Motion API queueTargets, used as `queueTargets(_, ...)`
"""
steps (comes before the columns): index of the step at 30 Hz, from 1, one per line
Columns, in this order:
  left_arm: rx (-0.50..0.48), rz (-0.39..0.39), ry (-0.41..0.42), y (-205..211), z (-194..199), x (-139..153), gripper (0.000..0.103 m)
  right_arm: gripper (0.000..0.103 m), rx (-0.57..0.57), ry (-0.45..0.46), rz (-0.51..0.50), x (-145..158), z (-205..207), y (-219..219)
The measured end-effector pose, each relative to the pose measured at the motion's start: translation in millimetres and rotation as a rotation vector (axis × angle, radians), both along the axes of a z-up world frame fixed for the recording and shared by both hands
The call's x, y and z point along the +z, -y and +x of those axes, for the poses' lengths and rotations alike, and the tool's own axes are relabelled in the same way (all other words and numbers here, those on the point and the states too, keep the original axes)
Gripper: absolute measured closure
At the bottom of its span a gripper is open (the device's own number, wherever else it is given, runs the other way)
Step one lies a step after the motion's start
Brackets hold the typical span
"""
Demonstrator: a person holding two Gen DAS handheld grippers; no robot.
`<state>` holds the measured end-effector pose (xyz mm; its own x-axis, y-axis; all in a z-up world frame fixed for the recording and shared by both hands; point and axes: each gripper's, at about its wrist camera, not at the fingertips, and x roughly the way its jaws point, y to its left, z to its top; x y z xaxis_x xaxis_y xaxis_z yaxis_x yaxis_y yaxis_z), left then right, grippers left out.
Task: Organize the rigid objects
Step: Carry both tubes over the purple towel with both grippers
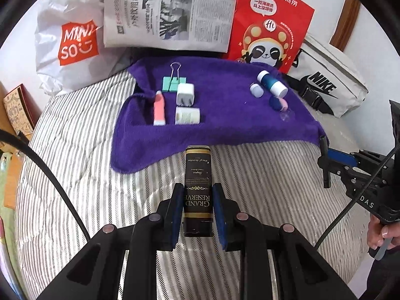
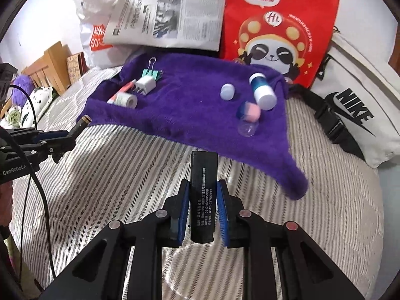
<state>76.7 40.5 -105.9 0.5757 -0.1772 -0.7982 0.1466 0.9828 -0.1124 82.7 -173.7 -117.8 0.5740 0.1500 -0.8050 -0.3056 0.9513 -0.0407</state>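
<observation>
My left gripper (image 1: 197, 195) is shut on a black box labelled "Grand Reserve" (image 1: 197, 187), held above the striped bed in front of the purple towel (image 1: 220, 115). My right gripper (image 2: 203, 192) is shut on a plain black box with white print (image 2: 203, 195). On the towel's left lie a green binder clip (image 1: 172, 82), a white charger (image 1: 185, 94), a pink tube (image 1: 159, 111) and a white roll (image 1: 187, 115). On its right lie a blue-and-white bottle (image 1: 272, 83), a white cap (image 1: 256, 90), a blue and pink piece (image 1: 277, 103) and a clear cap (image 1: 285, 117).
Behind the towel stand a white Miniso bag (image 1: 72, 40), a newspaper (image 1: 170, 12) and a red panda bag (image 1: 270, 25). A white Nike bag (image 1: 330, 85) lies at the right. The right gripper shows at the right edge of the left wrist view (image 1: 325, 165). A wooden headboard (image 2: 47, 67) is at far left.
</observation>
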Motion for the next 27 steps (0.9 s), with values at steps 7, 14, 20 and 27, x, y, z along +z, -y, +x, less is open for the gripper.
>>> queueTargets(7,-0.003,0.006,0.012,8,12,11,0.080,0.081,-0.026,0.015,0.007,9,13,18)
queueTargets(14,-0.022,-0.003,0.017,16,31,18,0.080,0.081,-0.038,0.026,0.024,18,31,27)
queueTargets(20,-0.042,-0.004,0.012,22,49,21,0.080,0.081,-0.038,0.037,0.038,27,49,26)
queueTargets(27,-0.059,-0.003,0.004,31,77,20,0.080,0.081,-0.037,0.028,0.040,25,76,17)
